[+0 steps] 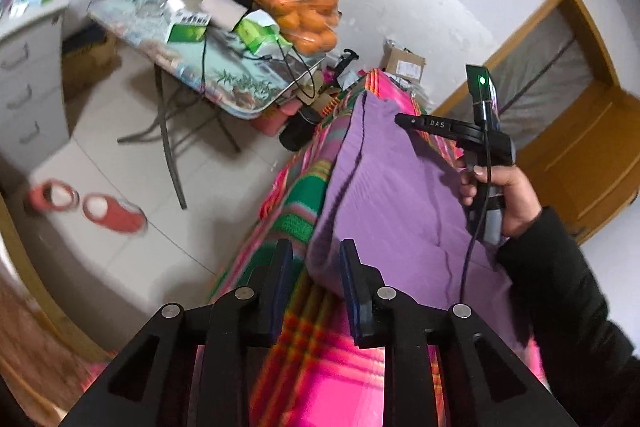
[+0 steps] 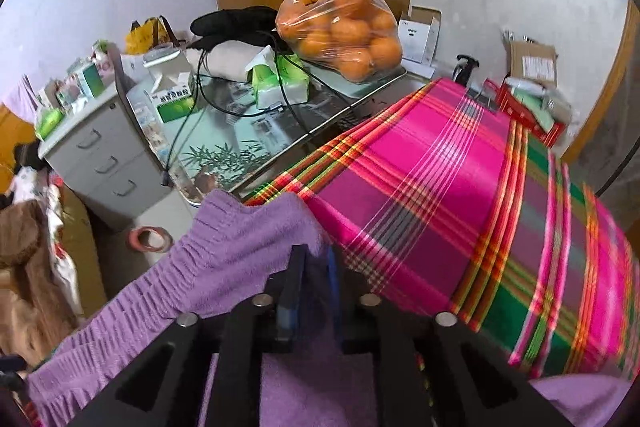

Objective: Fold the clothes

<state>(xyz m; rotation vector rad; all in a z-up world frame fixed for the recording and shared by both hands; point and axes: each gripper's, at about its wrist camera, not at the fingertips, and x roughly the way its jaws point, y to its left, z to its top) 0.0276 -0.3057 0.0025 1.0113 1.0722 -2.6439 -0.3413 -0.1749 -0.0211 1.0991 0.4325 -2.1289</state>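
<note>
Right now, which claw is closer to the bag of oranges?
Probably right. The right claw is at the purple sweater's ribbed end facing the oranges; the left claw is at the sweater's opposite end.

Garment (image 1: pixel 400 195) on blanket (image 2: pixel 440 195); table (image 2: pixel 240 143) behind blanket, orange bag (image 2: pixel 344 35) on it; drawer unit (image 2: pixel 104 155) probably left of table.

White capital letters "DAS" stood along the black arm of the right gripper (image 1: pixel 404 119). Printing on the green-and-white cartons (image 2: pixel 173 101) was too blurred to read.
</note>
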